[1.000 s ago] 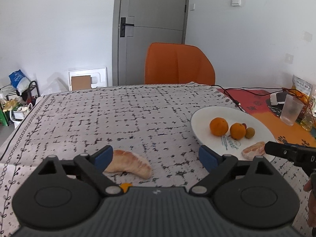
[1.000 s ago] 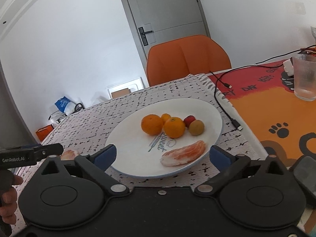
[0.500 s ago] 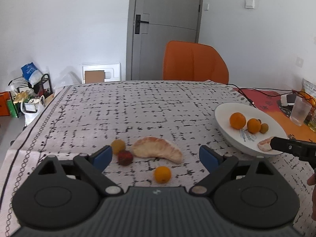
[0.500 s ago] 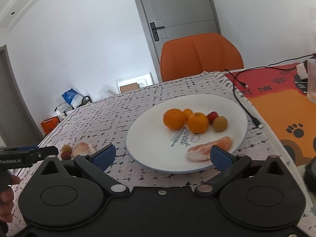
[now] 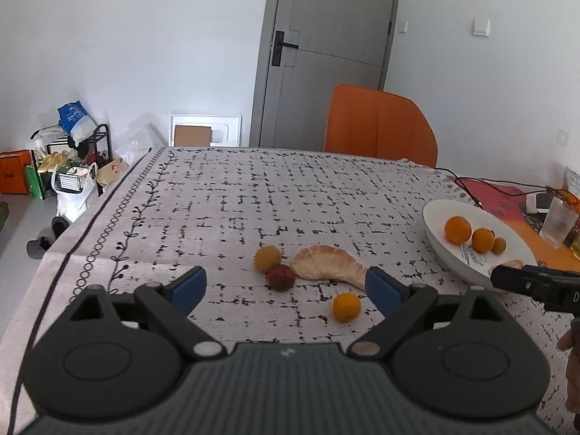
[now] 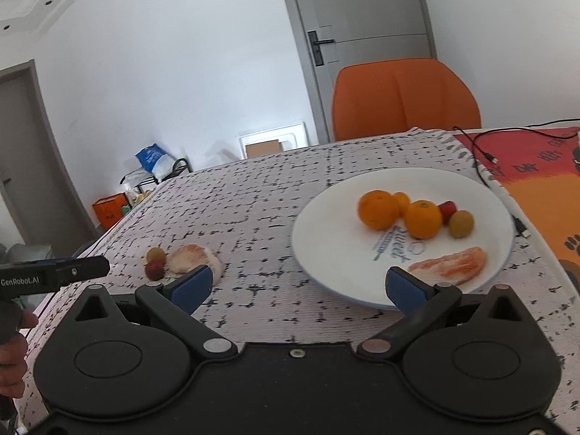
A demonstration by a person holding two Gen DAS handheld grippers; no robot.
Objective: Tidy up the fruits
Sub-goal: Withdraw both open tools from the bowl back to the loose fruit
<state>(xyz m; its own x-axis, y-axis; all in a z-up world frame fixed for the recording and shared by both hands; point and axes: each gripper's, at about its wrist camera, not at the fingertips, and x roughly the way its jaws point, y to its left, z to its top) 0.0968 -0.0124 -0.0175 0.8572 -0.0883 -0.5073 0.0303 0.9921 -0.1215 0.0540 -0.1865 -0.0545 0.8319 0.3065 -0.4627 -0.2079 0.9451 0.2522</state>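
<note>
Left wrist: tablecloth (image 5: 253, 203) mostly bare

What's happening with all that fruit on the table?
A person is sorting fruit with a grabbing tool in each hand. The left tool and the right tool are both open and hold nothing. The white plate already has oranges, a few small fruits and a pomelo wedge on it. Left on the tablecloth are another pomelo wedge, a small orange, a yellowish fruit and a dark red fruit.
</note>
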